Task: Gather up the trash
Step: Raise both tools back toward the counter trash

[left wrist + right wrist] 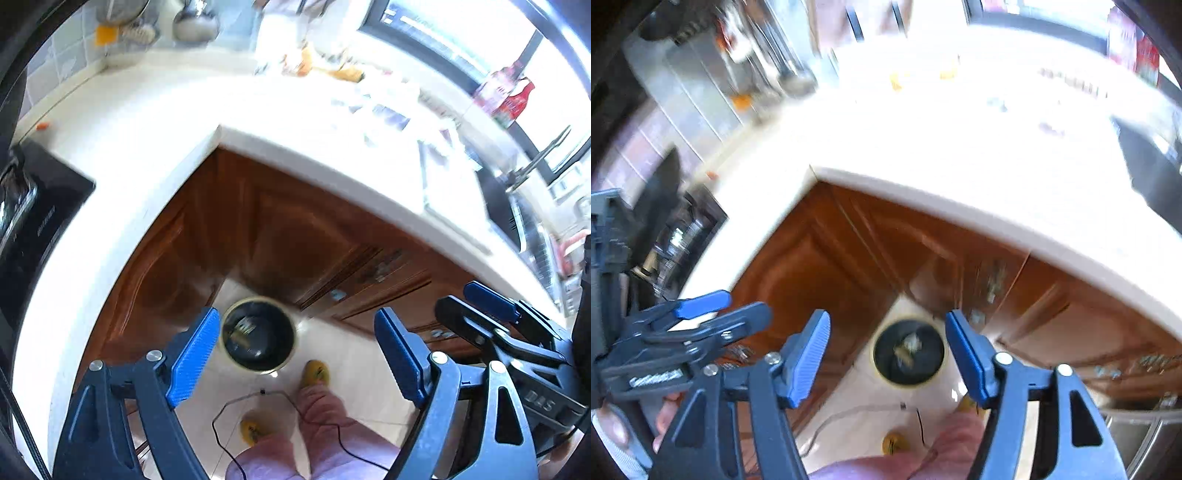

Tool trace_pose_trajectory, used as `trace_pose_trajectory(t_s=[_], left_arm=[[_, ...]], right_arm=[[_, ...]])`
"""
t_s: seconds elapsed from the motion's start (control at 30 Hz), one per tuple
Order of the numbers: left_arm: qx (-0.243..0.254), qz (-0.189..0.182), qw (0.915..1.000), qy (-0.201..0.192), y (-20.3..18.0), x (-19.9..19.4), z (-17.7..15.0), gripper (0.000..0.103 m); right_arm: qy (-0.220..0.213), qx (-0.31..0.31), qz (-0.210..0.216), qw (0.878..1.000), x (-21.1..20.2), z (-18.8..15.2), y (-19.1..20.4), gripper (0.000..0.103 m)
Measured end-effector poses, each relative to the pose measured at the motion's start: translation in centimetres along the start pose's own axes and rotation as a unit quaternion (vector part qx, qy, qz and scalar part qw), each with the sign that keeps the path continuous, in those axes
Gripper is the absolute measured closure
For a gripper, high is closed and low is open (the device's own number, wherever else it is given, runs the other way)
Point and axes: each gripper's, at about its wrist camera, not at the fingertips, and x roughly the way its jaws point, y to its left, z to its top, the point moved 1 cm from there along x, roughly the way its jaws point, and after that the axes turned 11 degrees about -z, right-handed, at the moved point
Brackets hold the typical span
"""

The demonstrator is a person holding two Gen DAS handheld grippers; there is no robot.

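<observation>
- Left gripper (295, 354) is up high, tilted down at the floor, blue pads spread wide with nothing between them.
- Right gripper (888, 360) sits just beside it, jaws apart too and carrying nothing.
- Straight below both, on the pale floor in the inner corner of the wooden cabinets (236, 236), stands the round trash bin (258, 334), dark inside with some crumpled scraps already lying at the bottom.
- In each wrist view the bin shows right in the gap between the fingers, so neither hand is clearly nearer to it.
- Now the key relation: whatever trash remains lies up and ahead on the white table (155, 107), well apart from both grippers, opposite the bin.
- Orange and yellowish bits (332, 68) sit near the back by the window; 1 small orange scrap (42, 126) lies far left near the stove (40, 221).
- Glare and blur hide their shape, so no long axis can be called.
- My read: the left hand suits that lone scrap, since it lies on its side.
</observation>
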Motion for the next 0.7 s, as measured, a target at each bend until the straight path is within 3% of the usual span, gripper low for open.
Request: trace_pose_trajectory(t_s=[0.13, 0.37, 0.7], left_arm=[[0.022, -0.020, 0.9991, -0.028, -2.9, -2.3, 2.3, 0.019], [0.051, -0.036, 0.9966, -0.054, -7.8, -3.6, 6.3, 0.018], [0.058, -0.017, 0.9960, -0.065, -11.4, 0.2, 13.1, 0.018]], right_arm=[[-0.042, -0.009, 0.001, 0.999, -3.8, 1.9, -1.3, 0.036], [-0.095, -0.015, -0.045, 0.994, -7.8, 5.9, -6.0, 0.036], [-0.099, -0.043, -0.098, 0.989, -5.3, 12.4, -13.8, 0.036]])
